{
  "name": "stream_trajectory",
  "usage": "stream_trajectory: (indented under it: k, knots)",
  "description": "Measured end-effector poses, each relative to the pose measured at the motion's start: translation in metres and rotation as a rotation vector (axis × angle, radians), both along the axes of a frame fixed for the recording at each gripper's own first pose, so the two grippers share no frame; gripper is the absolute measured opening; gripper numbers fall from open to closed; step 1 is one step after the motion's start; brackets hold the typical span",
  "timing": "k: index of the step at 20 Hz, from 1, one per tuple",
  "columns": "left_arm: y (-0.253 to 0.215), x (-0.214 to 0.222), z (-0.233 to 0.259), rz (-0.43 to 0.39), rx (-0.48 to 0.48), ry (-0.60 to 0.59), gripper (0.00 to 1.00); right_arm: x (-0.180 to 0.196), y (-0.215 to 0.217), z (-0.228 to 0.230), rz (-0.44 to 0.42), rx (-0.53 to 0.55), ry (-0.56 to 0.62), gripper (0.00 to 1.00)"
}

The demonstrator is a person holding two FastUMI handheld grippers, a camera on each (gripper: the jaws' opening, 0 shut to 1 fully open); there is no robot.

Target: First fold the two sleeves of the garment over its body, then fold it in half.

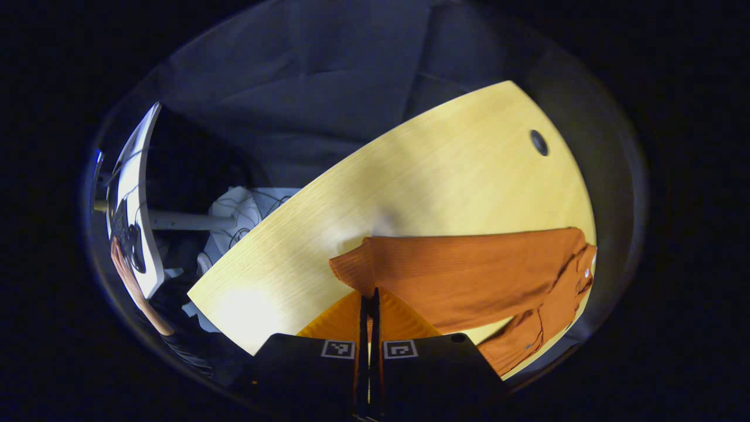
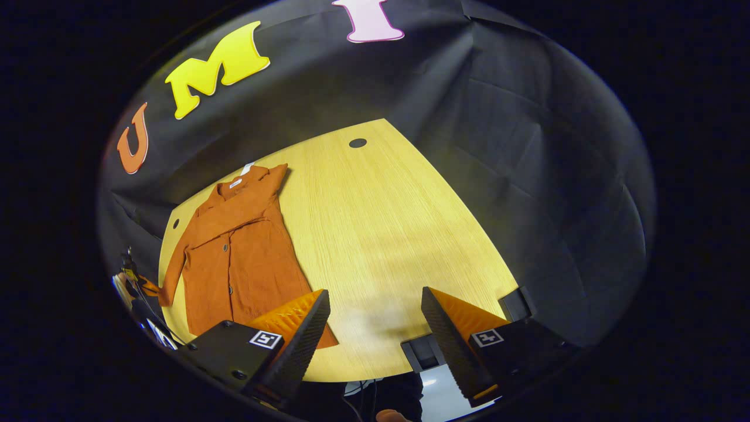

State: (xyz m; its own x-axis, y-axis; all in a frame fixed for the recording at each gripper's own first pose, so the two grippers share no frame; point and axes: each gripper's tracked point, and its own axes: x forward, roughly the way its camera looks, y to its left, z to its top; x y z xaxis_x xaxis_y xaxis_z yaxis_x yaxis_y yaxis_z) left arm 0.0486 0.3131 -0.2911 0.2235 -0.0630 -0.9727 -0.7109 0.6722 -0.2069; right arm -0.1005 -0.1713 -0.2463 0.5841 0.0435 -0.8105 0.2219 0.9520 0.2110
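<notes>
An orange button-up garment (image 2: 240,258) lies flat, front up, on the left part of the wooden table (image 2: 381,234), collar toward the far wall. One sleeve (image 2: 173,275) runs off its left side to my left gripper (image 2: 130,272) at the table's edge. In the left gripper view that gripper (image 1: 369,300) is shut, its tips pinching the sleeve's cuff (image 1: 351,266), and the garment's body (image 1: 469,269) stretches away to the right. My right gripper (image 2: 375,305) stands open above the table's near edge, just right of the hem, with nothing between its fingers.
A round cable hole (image 2: 357,143) sits near the table's far end. Two small black boxes (image 2: 425,351) are at the near edge. Off the table in the left gripper view are a white stand (image 1: 137,199), a person's arm (image 1: 126,269) and white clutter (image 1: 234,217).
</notes>
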Motion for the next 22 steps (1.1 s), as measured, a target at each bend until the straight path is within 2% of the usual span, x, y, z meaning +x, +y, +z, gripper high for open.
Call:
stream_trajectory:
  k: [3, 6, 12, 14, 18, 22]
  knots:
    - [-0.043, 0.037, 0.063, -0.122, 0.038, -0.104, 0.04, 0.012, 0.010, -0.005, 0.045, 0.029, -0.006, 1.00]
    - [-0.112, 0.071, 0.129, -0.284, 0.068, -0.188, 0.04, 0.024, 0.025, -0.010, 0.104, 0.060, -0.015, 1.00]
    - [-0.296, 0.136, 0.221, -0.549, 0.087, -0.322, 0.04, 0.040, 0.038, -0.025, 0.222, 0.068, -0.005, 1.00]
    - [-0.360, 0.160, 0.241, -0.592, 0.056, -0.351, 0.04, 0.040, 0.040, -0.027, 0.257, 0.078, -0.011, 1.00]
    - [-0.463, 0.211, 0.257, -0.713, 0.107, -0.362, 0.04, 0.042, 0.034, -0.032, 0.301, 0.083, -0.044, 1.00]
    - [-0.551, 0.243, 0.217, -0.758, 0.071, -0.253, 0.03, 0.036, 0.015, -0.049, 0.282, 0.104, -0.038, 1.00]
